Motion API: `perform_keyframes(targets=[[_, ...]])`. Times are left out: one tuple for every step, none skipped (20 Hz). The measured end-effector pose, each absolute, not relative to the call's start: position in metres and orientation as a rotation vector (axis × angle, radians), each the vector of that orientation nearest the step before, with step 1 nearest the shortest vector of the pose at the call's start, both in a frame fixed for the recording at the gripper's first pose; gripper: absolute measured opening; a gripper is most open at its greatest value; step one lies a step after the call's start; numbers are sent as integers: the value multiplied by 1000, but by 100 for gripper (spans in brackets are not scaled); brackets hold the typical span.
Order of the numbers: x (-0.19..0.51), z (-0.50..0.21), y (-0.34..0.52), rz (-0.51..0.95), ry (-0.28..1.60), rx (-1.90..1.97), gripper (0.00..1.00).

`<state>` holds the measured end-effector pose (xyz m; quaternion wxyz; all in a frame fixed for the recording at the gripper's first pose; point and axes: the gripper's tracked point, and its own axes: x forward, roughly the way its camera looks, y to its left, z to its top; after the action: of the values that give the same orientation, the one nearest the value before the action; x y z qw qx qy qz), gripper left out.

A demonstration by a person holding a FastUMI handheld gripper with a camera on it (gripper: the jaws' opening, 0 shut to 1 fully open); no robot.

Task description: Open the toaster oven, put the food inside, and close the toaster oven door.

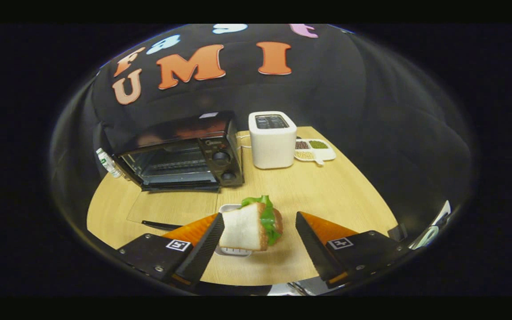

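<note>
Gripper (258,240) fingers standing spread around sandwich (251,226) on white dish (234,251), toaster oven (184,153) door lying open beyond.

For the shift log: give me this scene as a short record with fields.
toaster oven: on table, door open, glass lying flat in front
sandwich: on small white dish, between the gripper's fingers
gripper: open, left finger touching or nearly touching the bread, right finger apart
white toaster: right of oven
divided dish: beside toaster, holds grains
table: light wood
</note>
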<state>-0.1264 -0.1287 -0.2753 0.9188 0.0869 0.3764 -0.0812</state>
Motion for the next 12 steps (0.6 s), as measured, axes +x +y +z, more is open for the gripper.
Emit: perform_keyframes(targets=[[-129,-285,-130,-165,801,198,96],[-133,-296,-134,-168,818,211,96],[-132,-306,-134,-170,837,223,96],[-131,-315,-133,-166,852,243,96],[-130,-322,-132,-165,870,267,97],[-129,-330,-130,-159,878,294,97],[-127,-337,-128,-153,894,320,96],[-128,-344,-126,-145,907,340,97],[-128,-350,-125,-144,921,352,97],[-127,-355,-122,-133,931,364,97],[-124,-356,-120,-122,929,382,96],[-124,-359,-116,-112,933,400,95]])
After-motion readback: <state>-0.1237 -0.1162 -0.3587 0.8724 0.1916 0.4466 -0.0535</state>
